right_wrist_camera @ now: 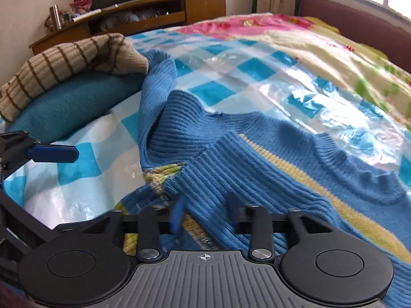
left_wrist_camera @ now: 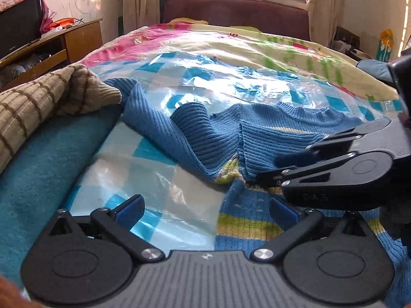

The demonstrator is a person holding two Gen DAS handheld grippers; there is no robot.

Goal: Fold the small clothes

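Sweater [left_wrist_camera: 269, 138] (blue knit): right tongs [left_wrist_camera: 272, 169] pinching fold; left tongs [left_wrist_camera: 205, 210] wide.

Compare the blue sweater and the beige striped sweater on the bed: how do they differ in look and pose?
The blue sweater is blue ribbed knit with a yellow band; the beige sweater has thin brown stripes. The blue sweater lies spread on the checked plastic sheet with one part folded over; the beige sweater lies bunched on a teal blanket. Both are knitted and lie on the bed.
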